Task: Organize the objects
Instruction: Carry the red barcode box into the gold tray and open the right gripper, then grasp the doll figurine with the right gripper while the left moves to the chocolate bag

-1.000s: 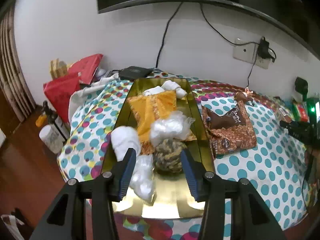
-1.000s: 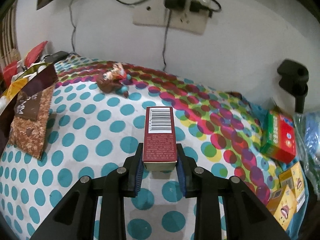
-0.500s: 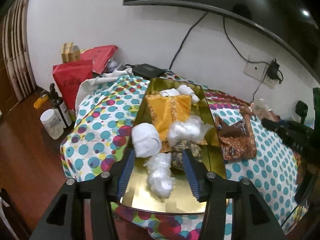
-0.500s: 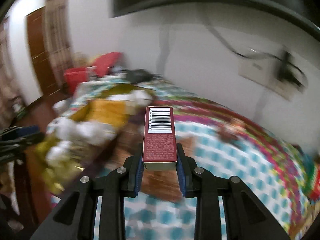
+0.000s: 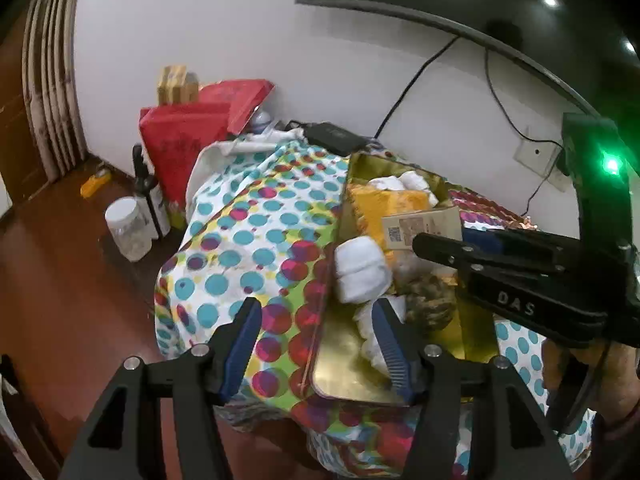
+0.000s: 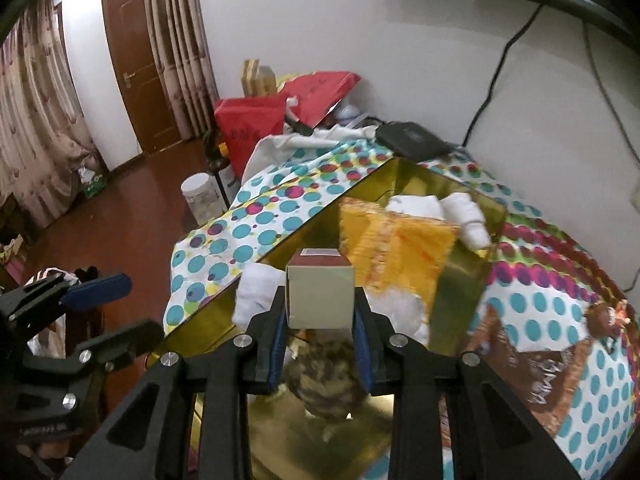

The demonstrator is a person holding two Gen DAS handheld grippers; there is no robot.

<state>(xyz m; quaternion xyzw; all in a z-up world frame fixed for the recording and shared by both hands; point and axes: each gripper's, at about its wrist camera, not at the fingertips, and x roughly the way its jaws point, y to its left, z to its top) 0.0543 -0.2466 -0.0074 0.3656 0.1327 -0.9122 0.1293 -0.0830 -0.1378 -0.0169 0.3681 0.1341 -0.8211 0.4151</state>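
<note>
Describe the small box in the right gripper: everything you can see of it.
The box is a small oblong carton, seemingly cardboard, with dark red sides and a pale end panel facing the right wrist camera. From the left wrist view a tan face bears printing and a square code. It is clamped between the right gripper's blue pads and held lengthwise, above the gold tray, over the orange packet and white bundles. Only the pads touch it.

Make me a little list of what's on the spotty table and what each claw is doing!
surface: table under a polka-dot cloth
gold tray: holds white bundles, an orange packet and a mottled brown lump
right claw: shut on a small box, held over the tray
left claw: open, nothing between its pads, by the tray's near corner
beside the tray: brown snack bag
on the floor: clear jar
</note>
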